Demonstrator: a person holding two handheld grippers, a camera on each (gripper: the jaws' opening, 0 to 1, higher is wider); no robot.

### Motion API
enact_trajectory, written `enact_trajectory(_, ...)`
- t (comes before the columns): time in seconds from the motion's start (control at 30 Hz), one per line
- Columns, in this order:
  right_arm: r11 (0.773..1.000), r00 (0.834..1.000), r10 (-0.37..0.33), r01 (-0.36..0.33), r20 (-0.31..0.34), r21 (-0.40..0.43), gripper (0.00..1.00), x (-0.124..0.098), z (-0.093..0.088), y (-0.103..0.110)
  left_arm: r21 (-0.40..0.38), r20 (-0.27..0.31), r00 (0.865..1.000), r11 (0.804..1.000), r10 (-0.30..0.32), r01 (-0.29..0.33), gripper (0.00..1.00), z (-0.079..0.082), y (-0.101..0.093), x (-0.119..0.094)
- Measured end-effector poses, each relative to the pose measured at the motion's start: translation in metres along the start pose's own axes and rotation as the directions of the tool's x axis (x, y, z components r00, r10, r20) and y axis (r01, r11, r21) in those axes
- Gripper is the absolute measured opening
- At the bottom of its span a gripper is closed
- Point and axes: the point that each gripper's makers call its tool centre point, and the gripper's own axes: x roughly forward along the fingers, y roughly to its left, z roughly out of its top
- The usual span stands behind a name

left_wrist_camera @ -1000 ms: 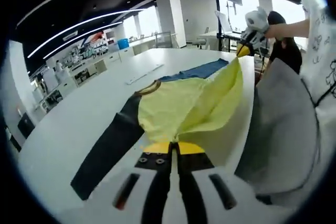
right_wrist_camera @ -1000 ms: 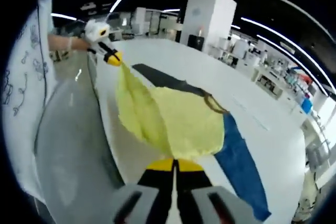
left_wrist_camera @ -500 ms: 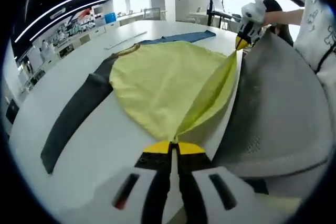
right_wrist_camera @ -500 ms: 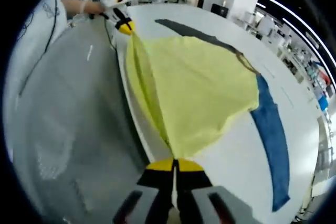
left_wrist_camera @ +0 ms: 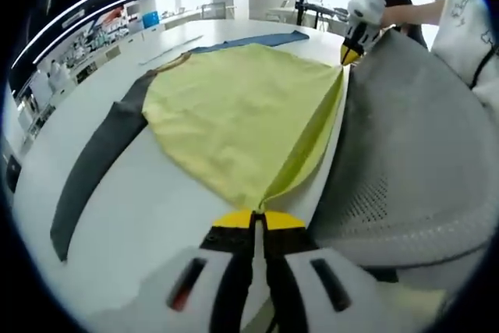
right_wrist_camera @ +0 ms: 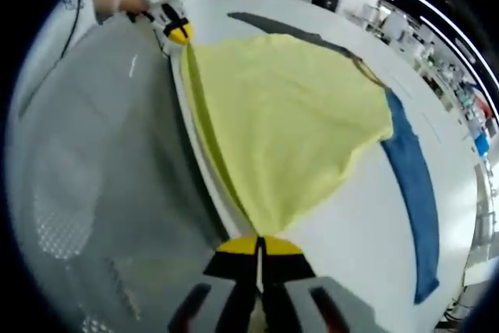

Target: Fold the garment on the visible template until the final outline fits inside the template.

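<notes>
Left claw (left_wrist_camera: 256, 220) and right claw (right_wrist_camera: 258, 244), held well apart, each clamp yellow cloth.

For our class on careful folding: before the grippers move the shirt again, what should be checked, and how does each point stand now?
1. Left gripper shut on the shirt hem: ok.
2. Right gripper shut on the hem's other corner: ok.
3. Hem pulled straight between the grippers along the table edge: ok.
4. Yellow body lies flat on the table: ok, a few creases.
5. Dark sleeve and blue sleeve spread out and visible: ok.
6. Template outline under the shirt: cannot tell.
</notes>
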Motion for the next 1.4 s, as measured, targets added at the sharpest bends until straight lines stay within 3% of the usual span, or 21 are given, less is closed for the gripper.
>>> enact_trajectory(0.1,1.000,1.000,0.001,-0.001,-0.003,-0.002,0.00,0.000,0.000,0.001,-0.024,0.006,1.000,1.000,-0.001,0.002,0.00,-0.008,0.006,0.000)
enact_trajectory(0.27,1.000,1.000,0.005,-0.005,0.003,0.025,0.00,0.001,0.000,0.002,-0.050,0.026,1.000,0.999,-0.008,0.010,0.01,-0.008,0.000,-0.003)
enact_trajectory(0.4,0.998,1.000,-0.006,0.004,0.030,0.057,0.19,-0.004,0.005,-0.001,-0.125,0.101,0.995,0.992,-0.014,0.026,0.06,-0.001,0.003,-0.012)
enact_trajectory(0.67,0.971,0.983,-0.110,0.075,0.146,0.225,0.49,-0.021,0.019,-0.024,-0.152,0.203,0.979,0.987,-0.025,0.057,0.40,0.013,0.014,-0.030)
enact_trajectory(0.77,0.952,0.971,-0.141,0.080,0.192,0.294,0.59,-0.027,0.025,-0.030,-0.161,0.227,0.974,0.985,-0.023,0.061,0.65,0.020,0.017,-0.033)
enact_trajectory(0.9,0.929,0.948,-0.199,0.102,0.248,0.354,0.82,-0.037,0.031,-0.046,-0.170,0.268,0.963,0.984,-0.005,0.052,0.97,0.031,0.022,-0.034)
enact_trajectory(1.13,0.900,0.931,-0.229,0.091,0.285,0.427,0.97,-0.052,0.027,-0.064,-0.189,0.272,0.961,0.982,0.042,0.010,0.99,0.048,0.027,-0.037)
enact_trajectory(1.27,0.885,0.929,-0.234,0.081,0.288,0.458,1.00,-0.060,0.016,-0.079,-0.255,0.304,0.948,0.967,0.100,-0.020,0.99,0.066,0.031,-0.042)
enact_trajectory(1.4,0.866,0.922,-0.248,0.072,0.299,0.495,1.00,-0.070,0.002,-0.101,-0.268,0.303,0.944,0.962,0.128,-0.045,0.99,0.077,0.031,-0.042)
